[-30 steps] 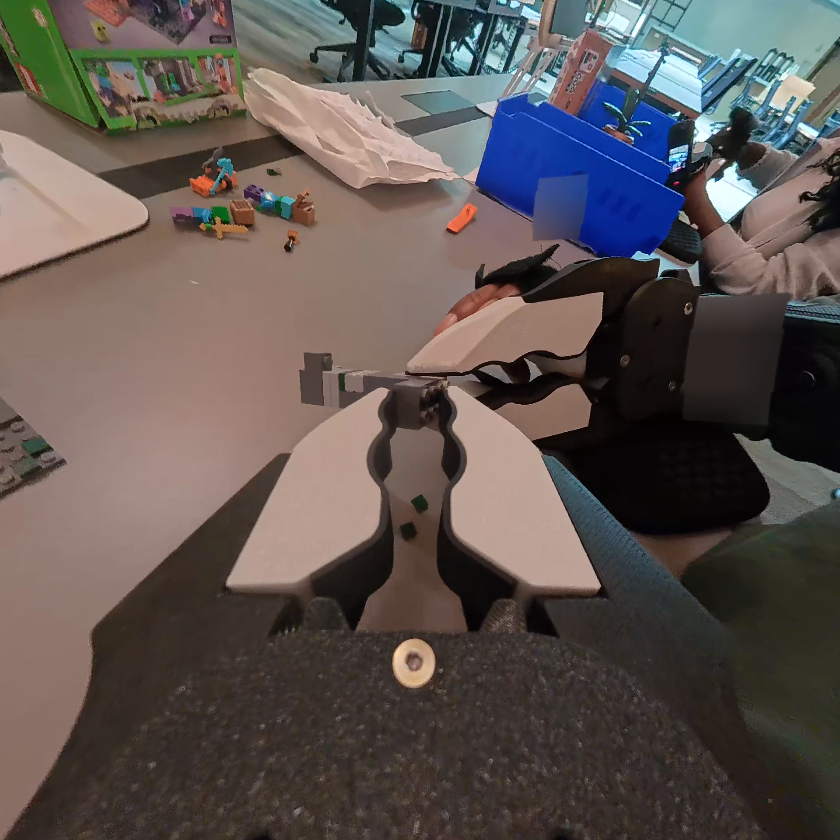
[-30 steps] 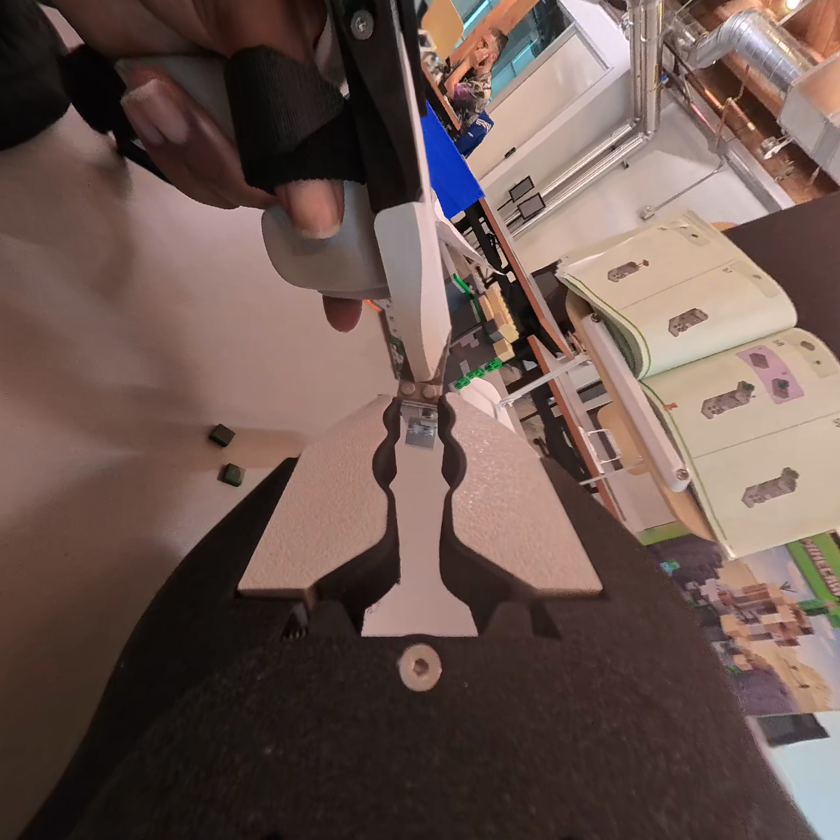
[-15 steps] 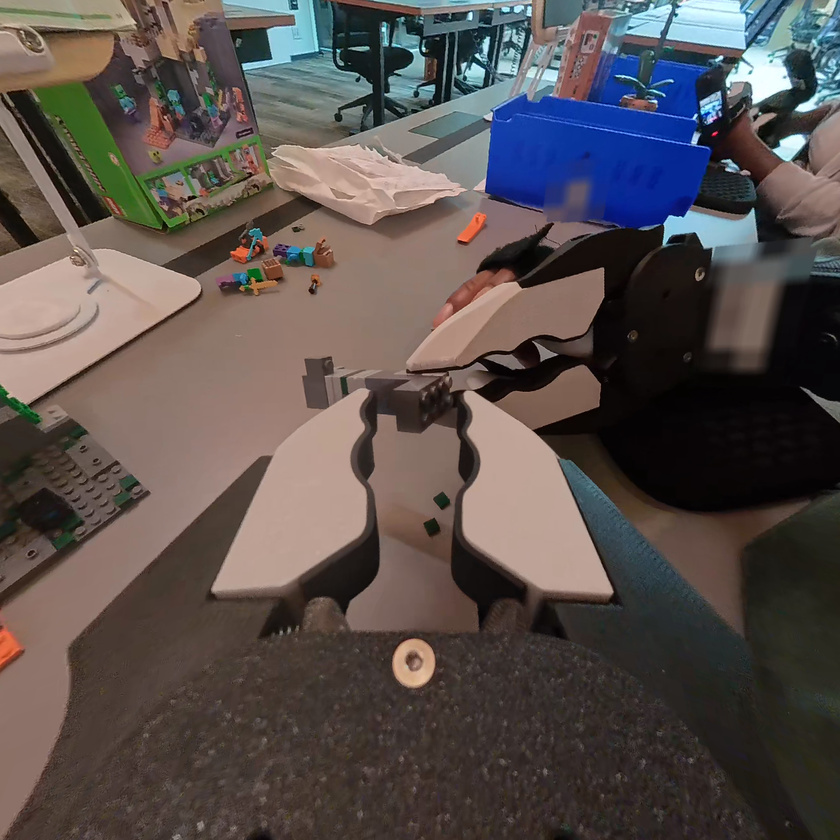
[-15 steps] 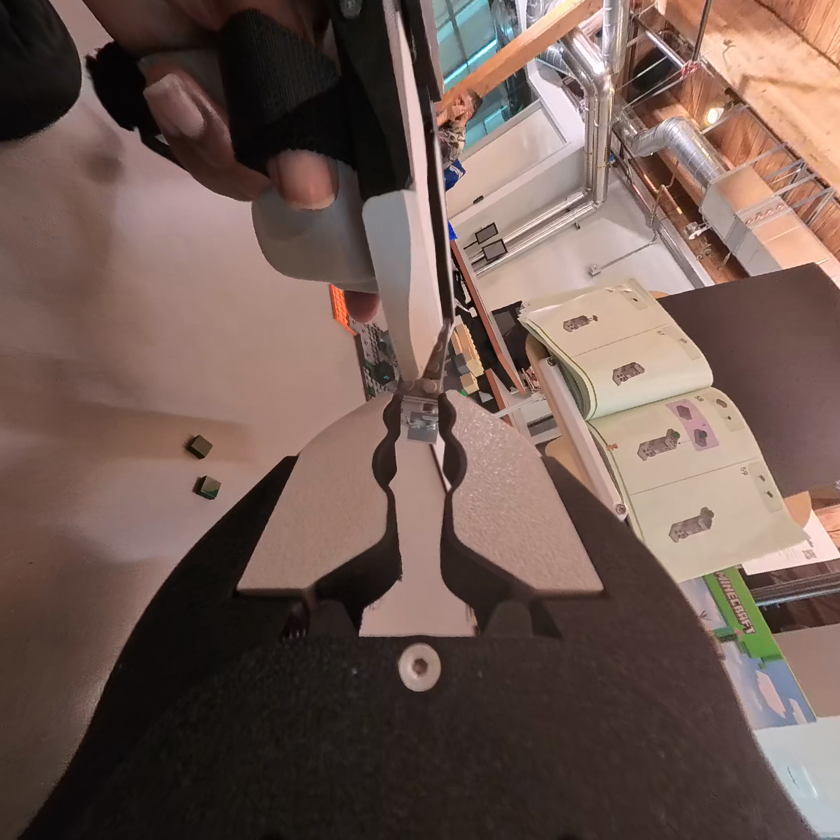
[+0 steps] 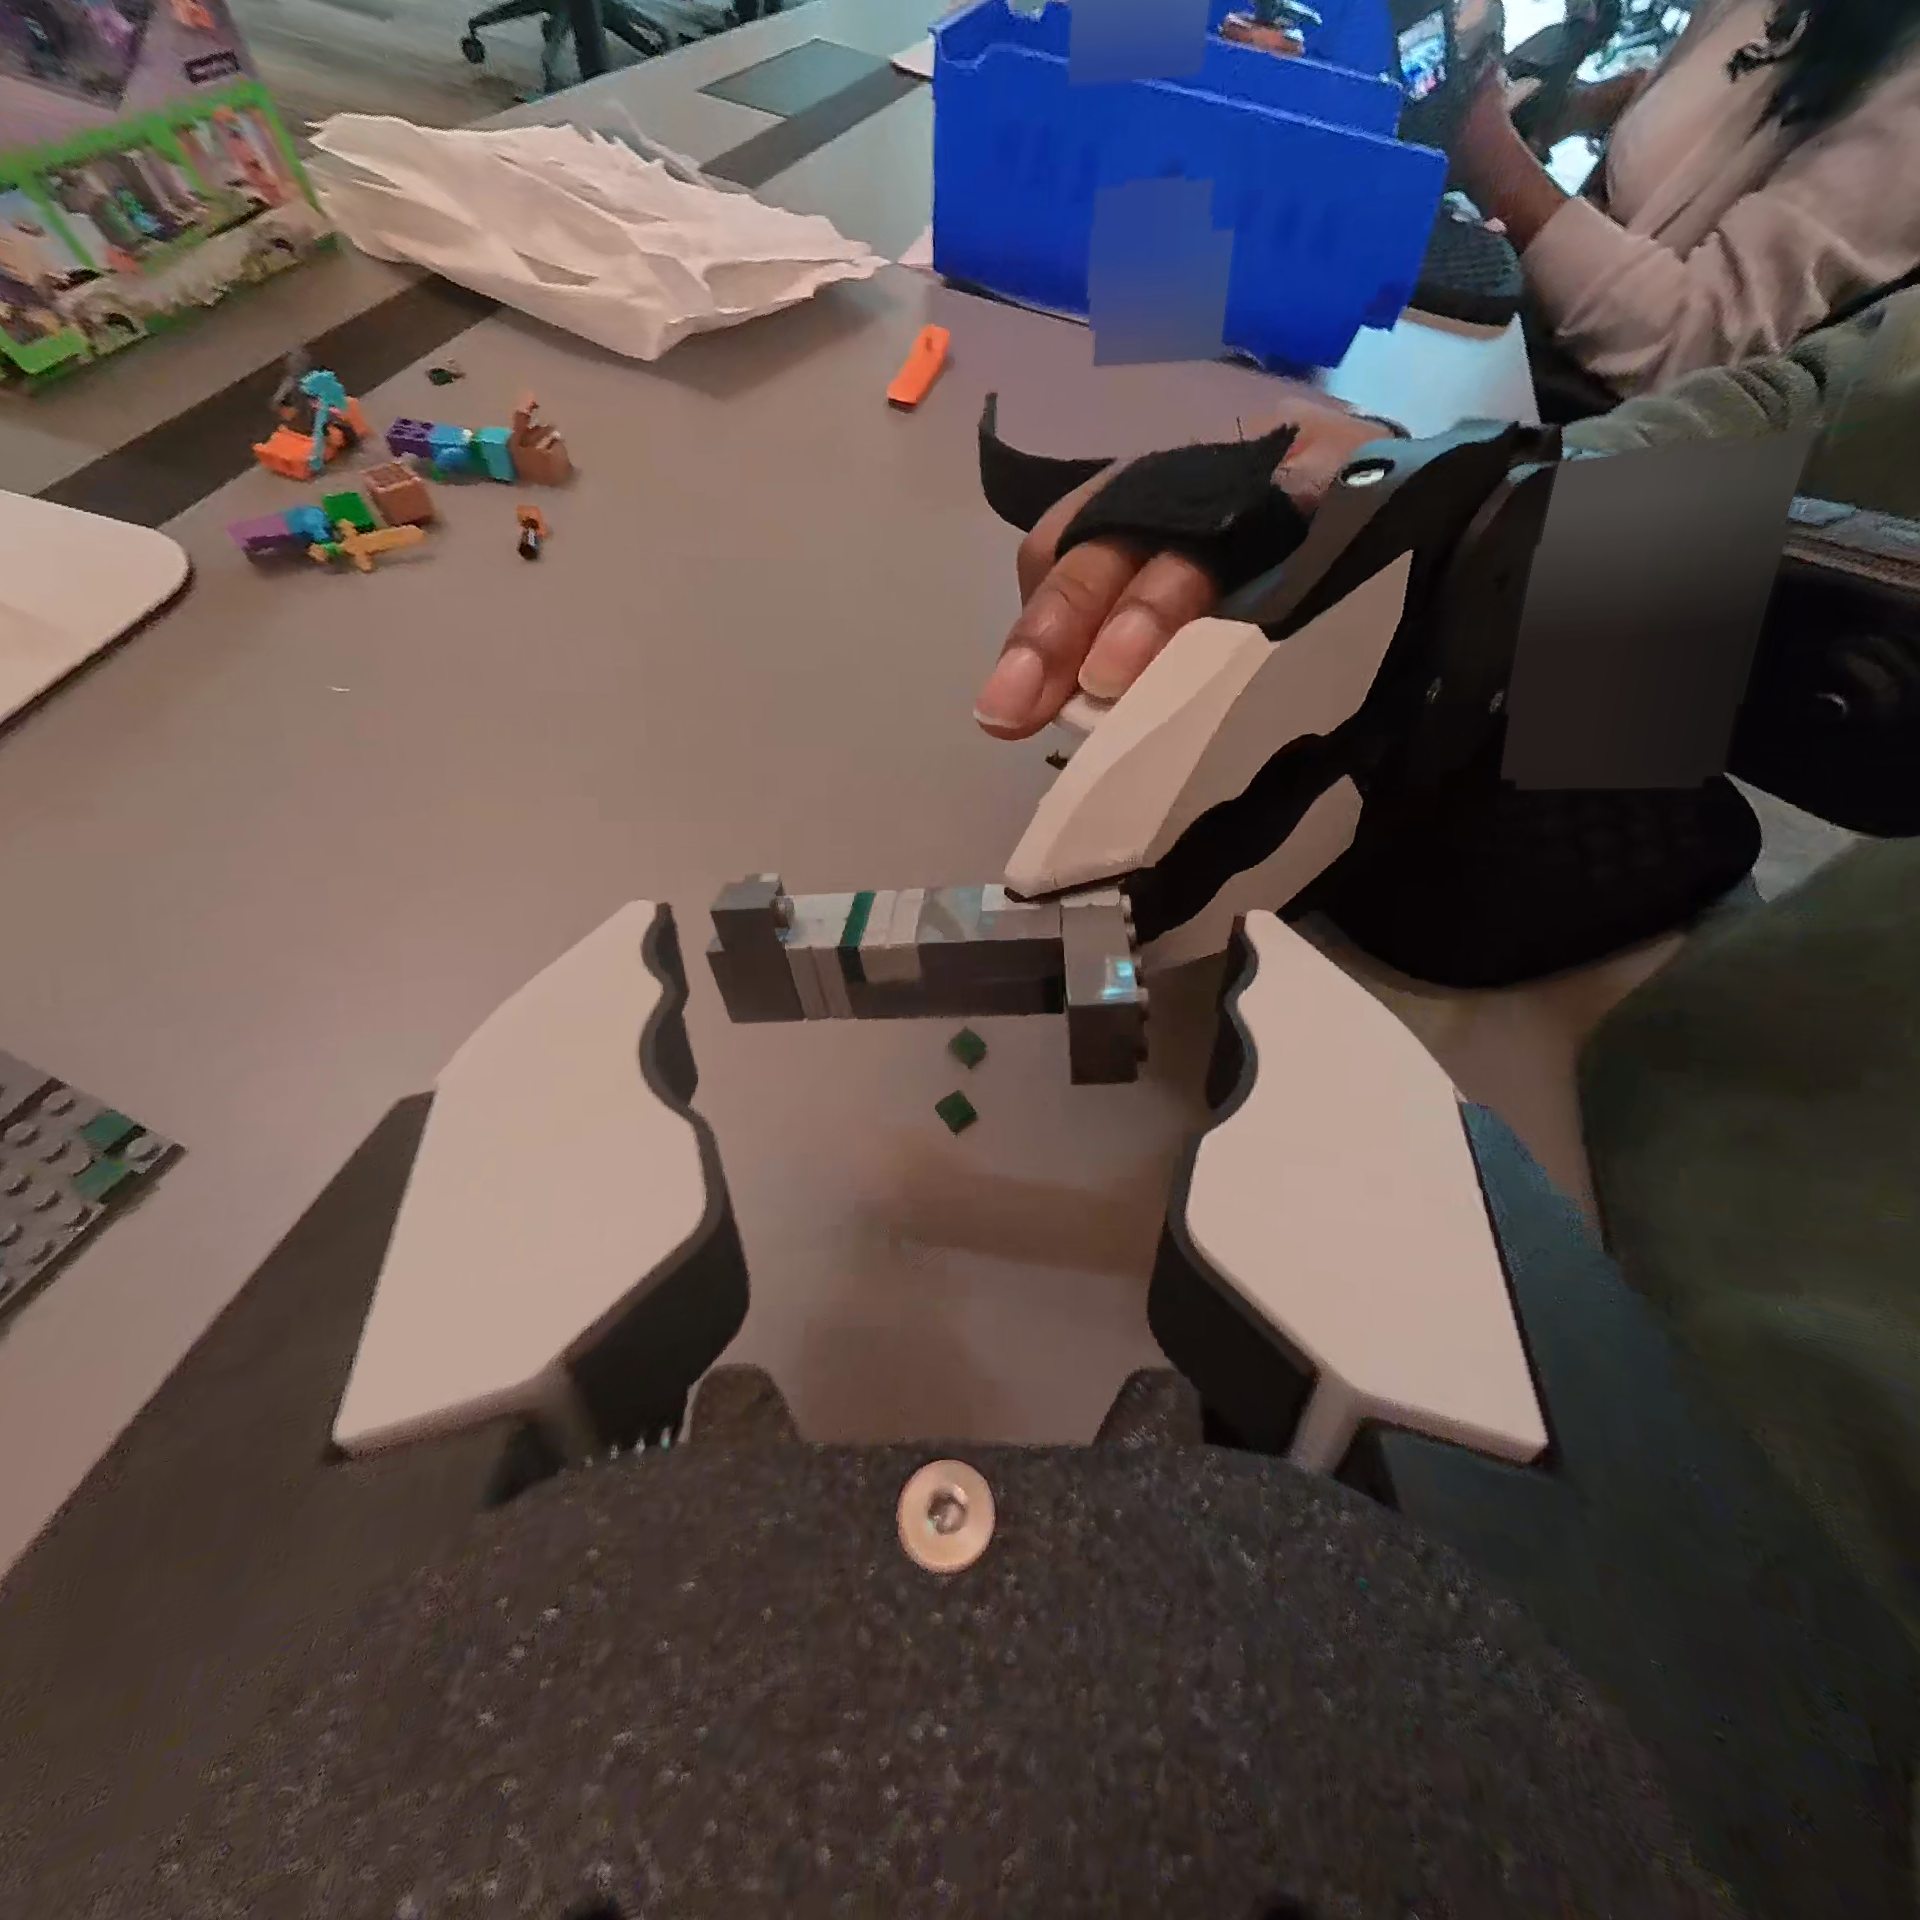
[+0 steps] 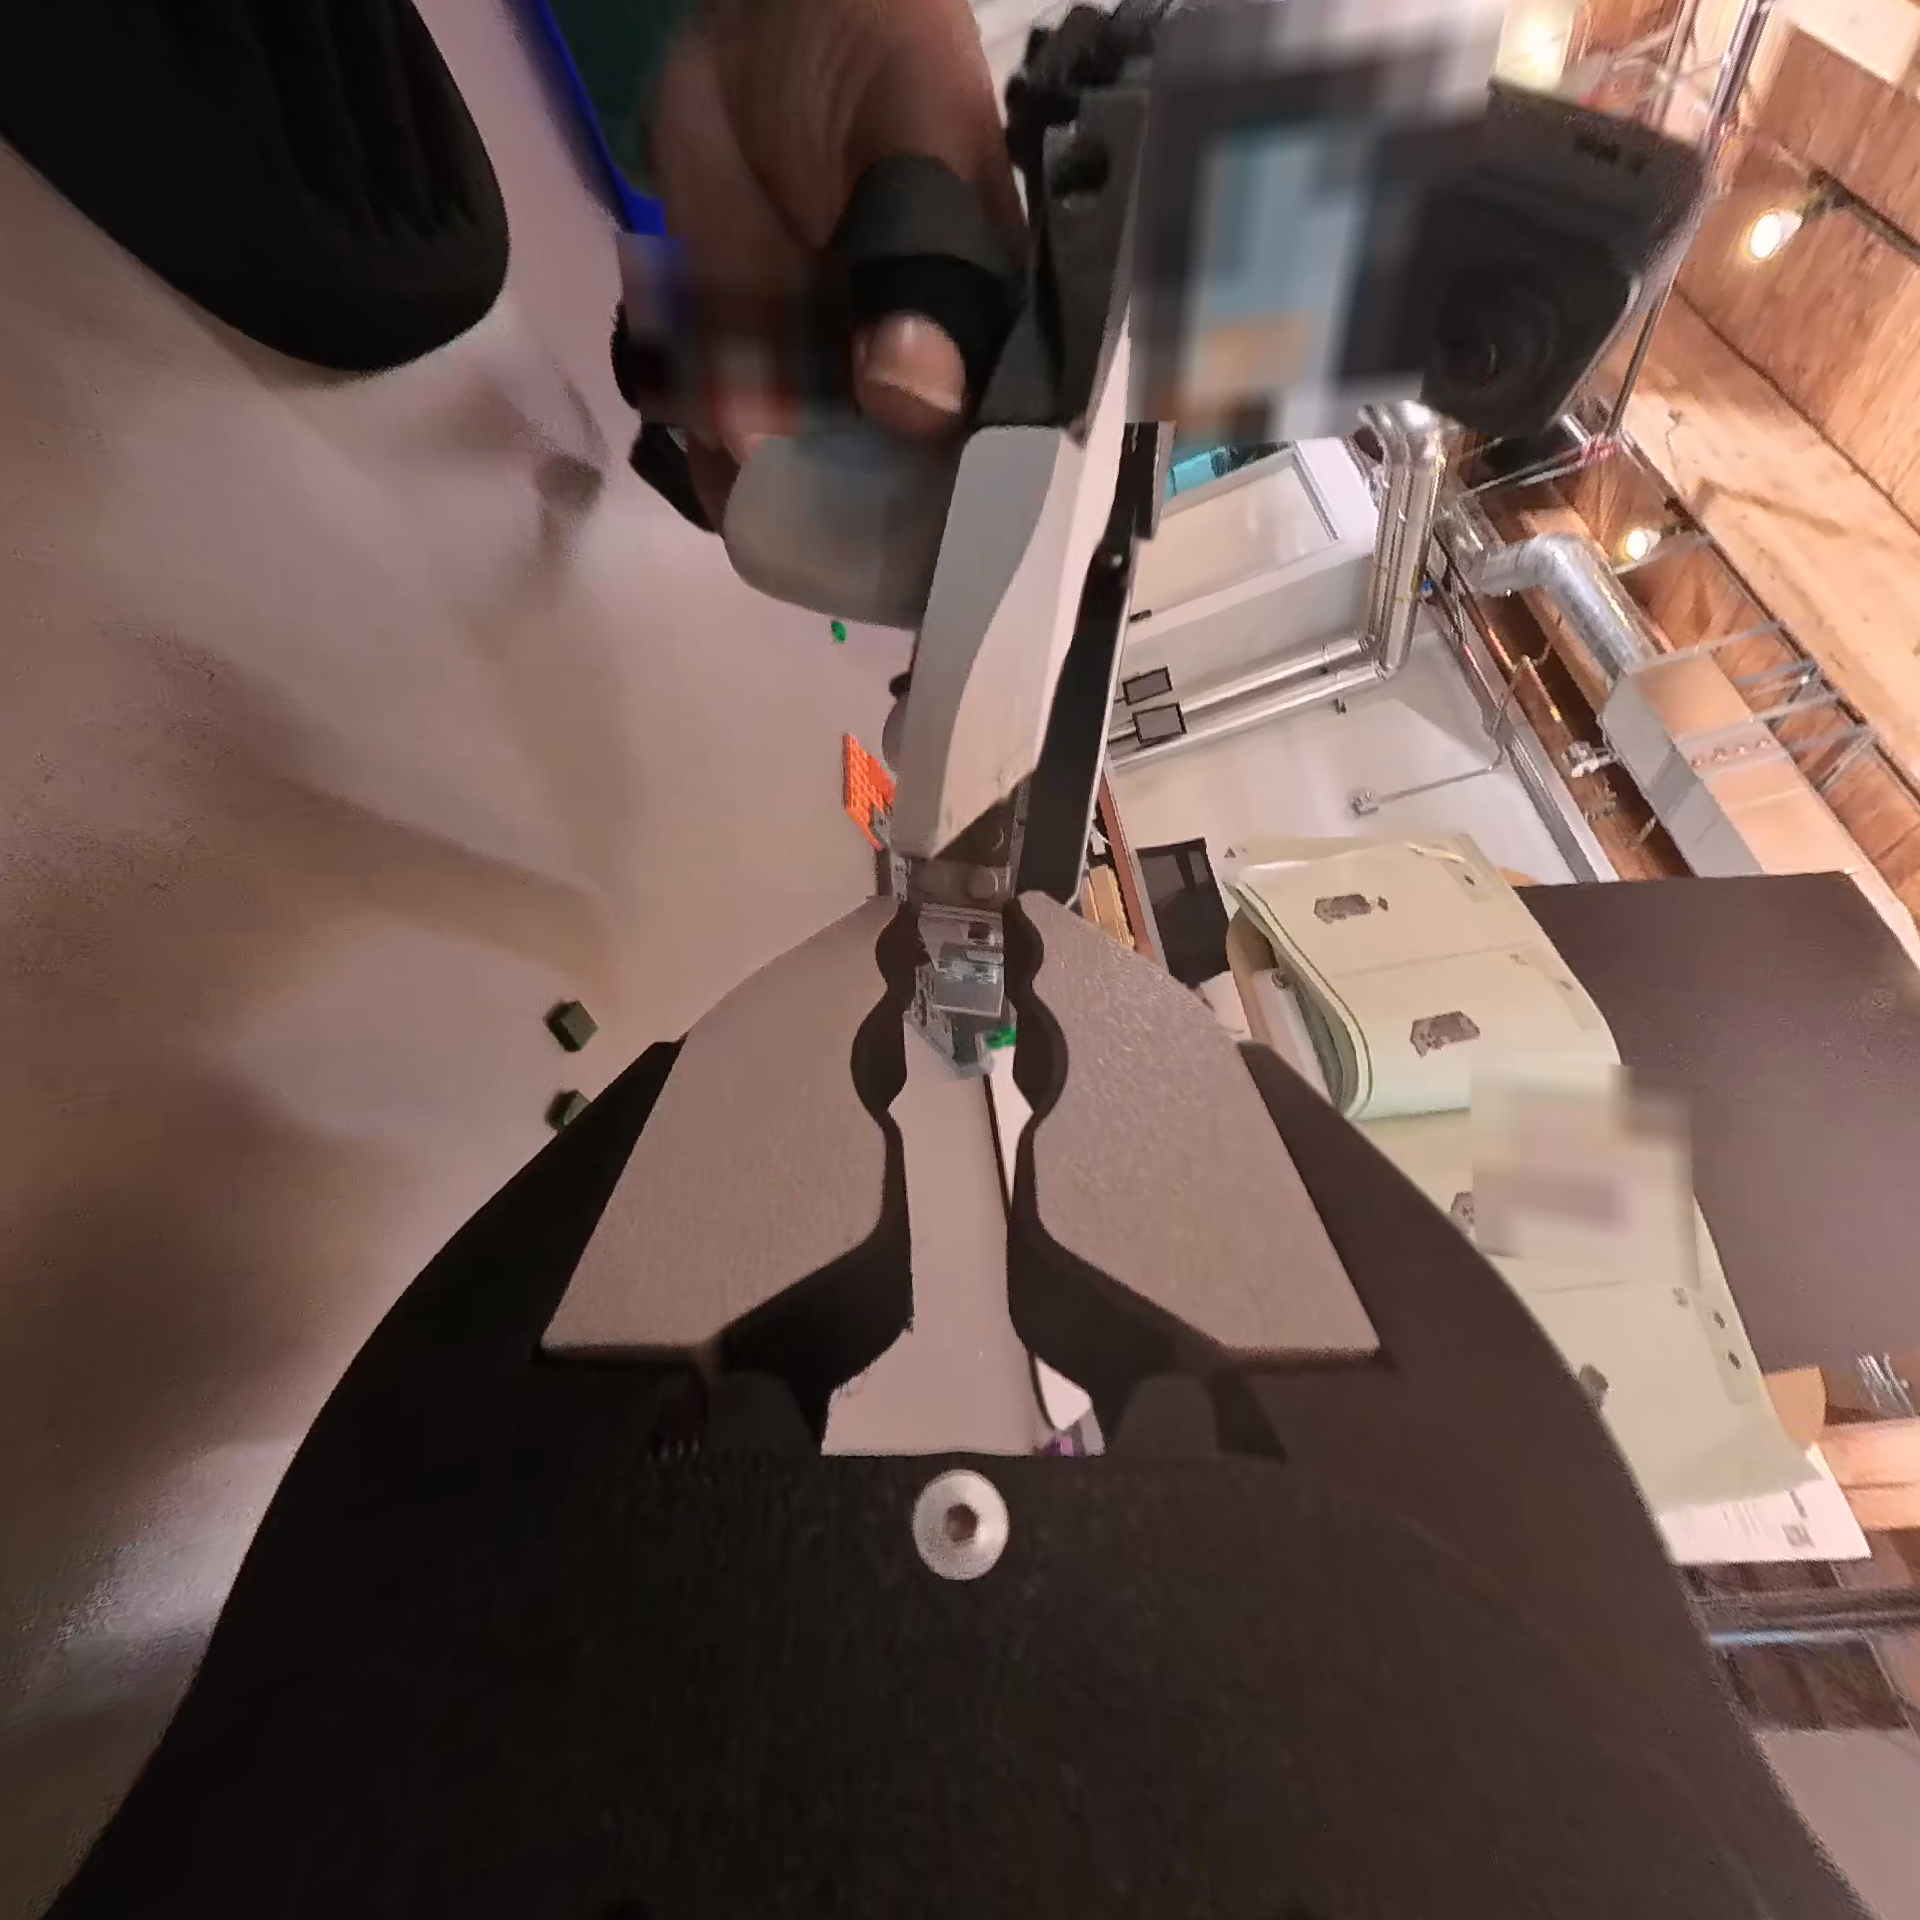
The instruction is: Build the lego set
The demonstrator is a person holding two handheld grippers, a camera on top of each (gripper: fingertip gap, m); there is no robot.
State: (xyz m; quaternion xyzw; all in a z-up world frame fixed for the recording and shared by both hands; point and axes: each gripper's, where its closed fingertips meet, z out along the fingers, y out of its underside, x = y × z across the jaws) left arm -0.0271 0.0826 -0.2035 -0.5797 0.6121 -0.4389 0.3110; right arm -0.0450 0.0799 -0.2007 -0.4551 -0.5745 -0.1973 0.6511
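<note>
A: The left gripper (image 5: 951, 997) stands wide open and holds nothing, its fingers either side of the grey brick assembly (image 5: 914, 961) without touching it; the right gripper (image 6: 958, 935) is nearly closed, pinching that assembly at its end.

B: Where is the piece?

A: Held above the worktop (image 5: 623, 727), centre of the left wrist view; the right gripper reaches in from 2 o'clock there, and two small dark green tiles (image 5: 961, 1081) lie loose on the worktop just below.

B: And the rest of the set?

A: A cluster of coloured bricks (image 5: 395, 478) at 10 o'clock; a studded grey baseplate (image 5: 62, 1164) at the 9 o'clock edge; the set's box (image 5: 135, 229) and a crumpled white paper bag (image 5: 592, 229) farther back at 11; an orange brick separator (image 5: 921, 364) near a blue bin (image 5: 1174, 197) at 12; the instruction booklet (image 6: 1434, 997) stands open at 3 o'clock in the right wrist view.

B: Which step is this?

A: Apparently a sub-assembly being handled between the two grippers; next, probably, the left must close squarely on the free end or fetch a green tile while the right holds steady; a skewed grip could split the stack.
</note>
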